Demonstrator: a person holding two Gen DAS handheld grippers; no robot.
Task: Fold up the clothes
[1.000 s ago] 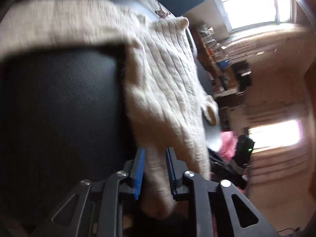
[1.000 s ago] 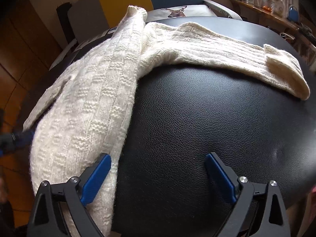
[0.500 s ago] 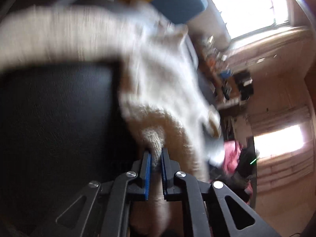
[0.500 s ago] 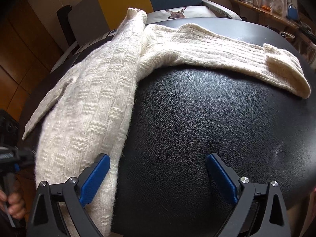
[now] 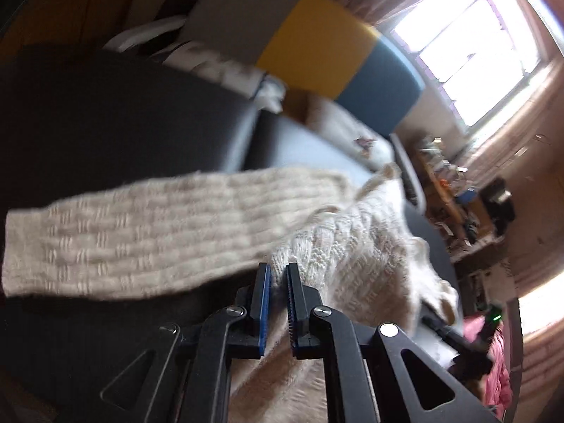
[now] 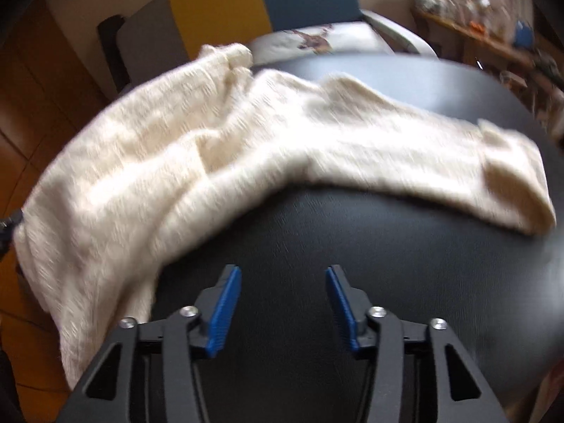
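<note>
A cream knitted sweater (image 6: 169, 162) lies across a black leather table (image 6: 370, 246), its body hanging over the left edge and one sleeve (image 6: 440, 162) stretched out to the right. In the left wrist view my left gripper (image 5: 278, 271) is shut on a fold of the sweater (image 5: 352, 246), lifted off the surface, and the sleeve (image 5: 141, 239) runs off to the left. My right gripper (image 6: 283, 275) hovers over bare table in front of the sweater, open with nothing between its blue pads.
A chair with grey, yellow and blue back panels (image 6: 225, 10) stands behind the table, with a deer-print cushion (image 6: 317, 38) on its seat. Cluttered shelves (image 5: 454, 190) and a bright window (image 5: 469, 46) are at the right. Wooden floor (image 6: 21, 112) lies to the left.
My left gripper closed on the sweater and lifted it up over the table, bunching the body. My right gripper's jaws have narrowed but remain open.
</note>
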